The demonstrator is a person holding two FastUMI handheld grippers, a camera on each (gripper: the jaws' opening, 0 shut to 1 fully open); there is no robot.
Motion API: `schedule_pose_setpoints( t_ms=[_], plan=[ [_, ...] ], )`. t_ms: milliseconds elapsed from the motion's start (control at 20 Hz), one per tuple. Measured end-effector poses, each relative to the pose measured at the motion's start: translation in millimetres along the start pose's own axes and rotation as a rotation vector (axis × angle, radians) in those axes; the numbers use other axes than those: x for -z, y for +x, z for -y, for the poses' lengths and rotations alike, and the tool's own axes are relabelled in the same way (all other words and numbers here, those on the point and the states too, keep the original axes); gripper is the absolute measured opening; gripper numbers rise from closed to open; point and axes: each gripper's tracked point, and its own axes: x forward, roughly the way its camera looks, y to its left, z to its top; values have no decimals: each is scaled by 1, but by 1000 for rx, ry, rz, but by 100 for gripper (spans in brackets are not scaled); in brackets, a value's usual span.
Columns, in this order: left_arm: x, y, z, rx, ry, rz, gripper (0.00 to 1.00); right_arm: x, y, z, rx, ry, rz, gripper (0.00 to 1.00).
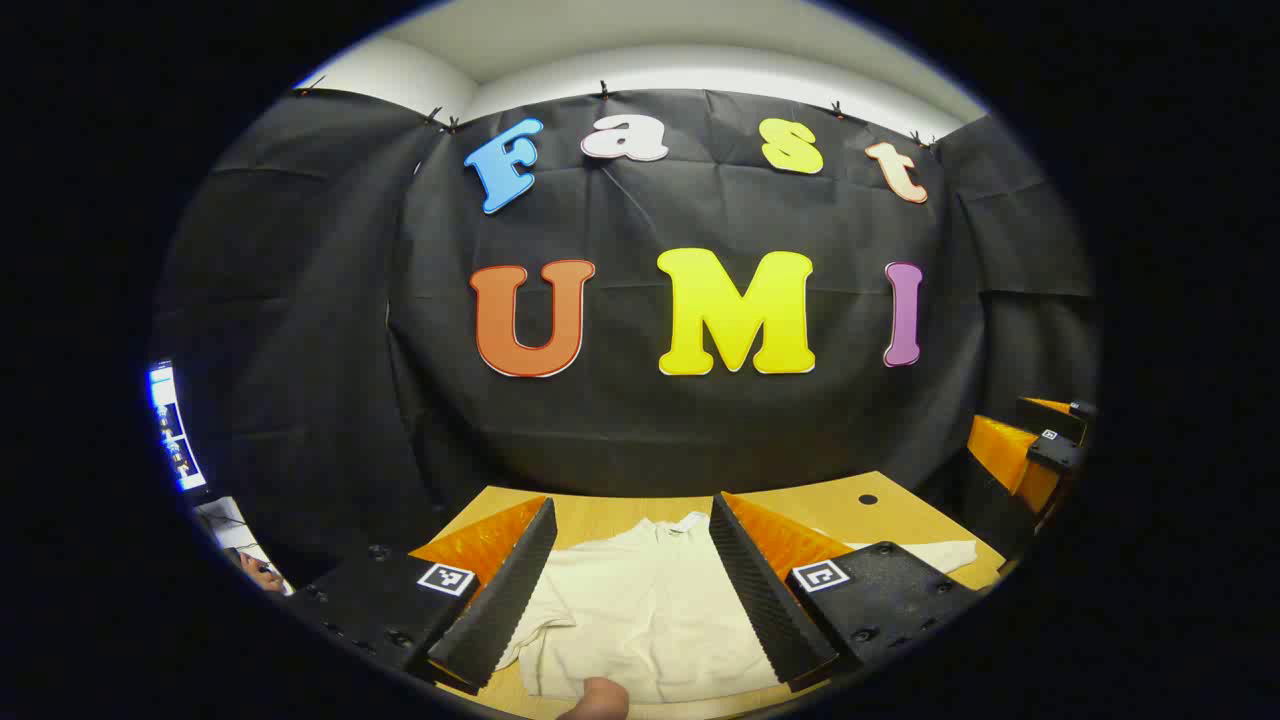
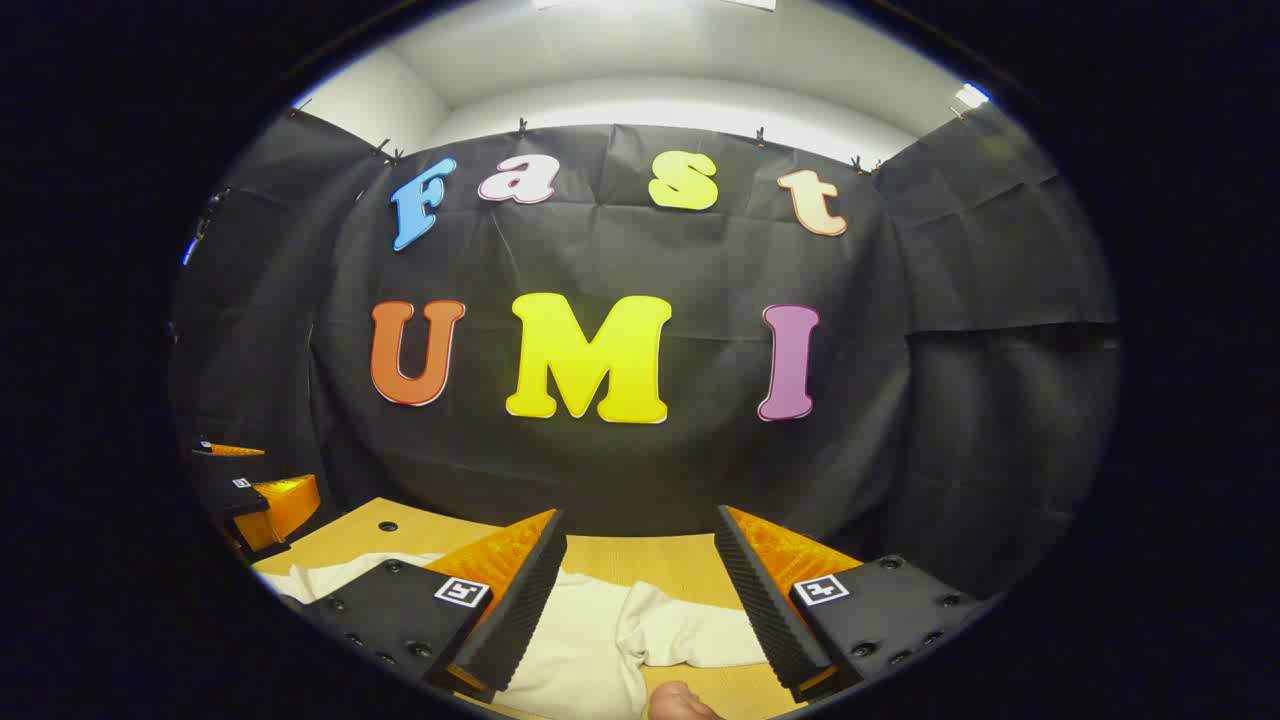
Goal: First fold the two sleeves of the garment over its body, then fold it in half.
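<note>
Cream garment [image 1: 640, 610] (no readable label) lies flat on wooden table [image 1: 800, 505].

The garment [image 1: 640, 610] is showing as soft, matt, creased cloth at the frame's bottom centre; the table [image 1: 800, 505] beneath is looking like smooth, matt wood.

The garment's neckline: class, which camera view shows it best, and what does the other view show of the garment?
The left gripper view. There the garment lies flat on the table, neckline visible between the open left gripper. The right gripper view shows one sleeve and part of the body between the open right gripper.
</note>
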Motion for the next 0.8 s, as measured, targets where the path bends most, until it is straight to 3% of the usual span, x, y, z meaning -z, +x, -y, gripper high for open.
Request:
schedule_pose_setpoints(
  t_ms=[800],
  plan=[
    [3,11,11,11,-8,0,99,21,16,20,19,-6,-53,94]
  ],
)
